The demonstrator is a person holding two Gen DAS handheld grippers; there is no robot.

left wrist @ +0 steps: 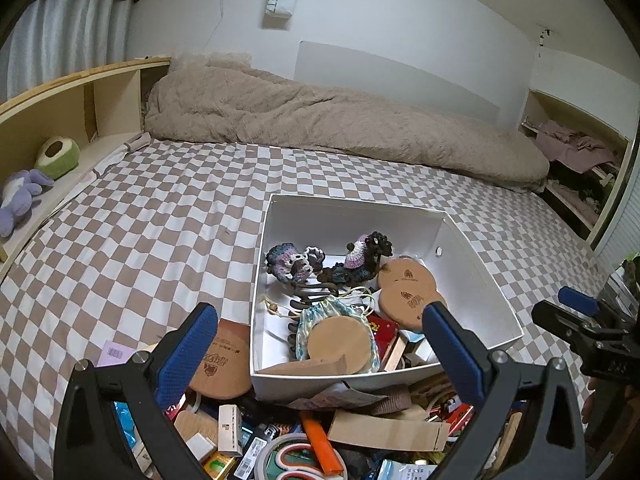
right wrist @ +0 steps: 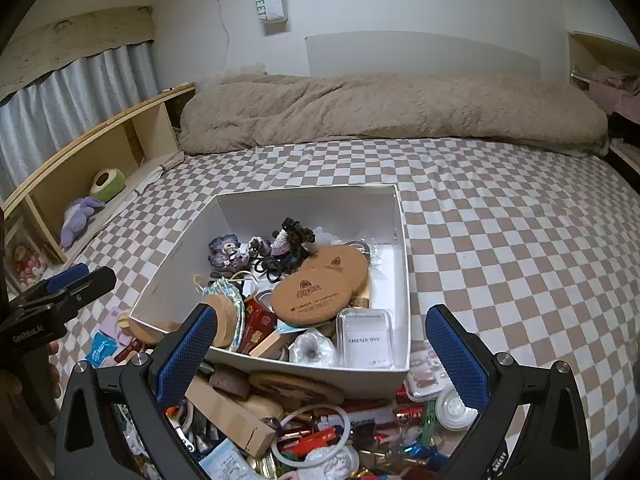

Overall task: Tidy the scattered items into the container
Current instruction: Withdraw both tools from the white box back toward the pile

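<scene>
Left tool [left wrist: 320, 344]: I have it spread wide with nothing between the blue pads, hovering over the near wall of the white box [left wrist: 476, 264].
Right tool [right wrist: 322, 346]: also wide apart and empty, poised over the near edge of the same box; it shows at the right edge of the left camera.
Container: the white box sits on the checkered bed [left wrist: 160, 208], already partly filled with cork coasters [right wrist: 320, 292], crocheted pieces [left wrist: 296, 264], a drawstring pouch [left wrist: 340, 316] and a clear case [right wrist: 366, 338].
Scattered items: a dense heap lies on the bed just in front of the box and under both tools; I can pick out a cardboard sleeve [right wrist: 228, 416], a cork coaster [left wrist: 222, 364] leaning by the box's left corner, an orange stick [left wrist: 320, 440], a white ring [right wrist: 310, 434] and a small white box [left wrist: 229, 428].
Cork coaster handling: I judge it light, stiff and grippy; I would pinch it across the rim, since its flat face gives the pads nothing to close on.
Cardboard sleeve handling: probably light and hollow, so it may crush; I would take it across the narrow width, near the middle, with gentle pressure.
White ring handling: thin, smooth and likely slippery; I would clamp one side of the hoop.
Foil packets and wrappers: too tangled to tell apart; I expect them to slide and drag neighbours along.
Risk: lifting from the middle of the heap may spill pieces off the bed.
</scene>
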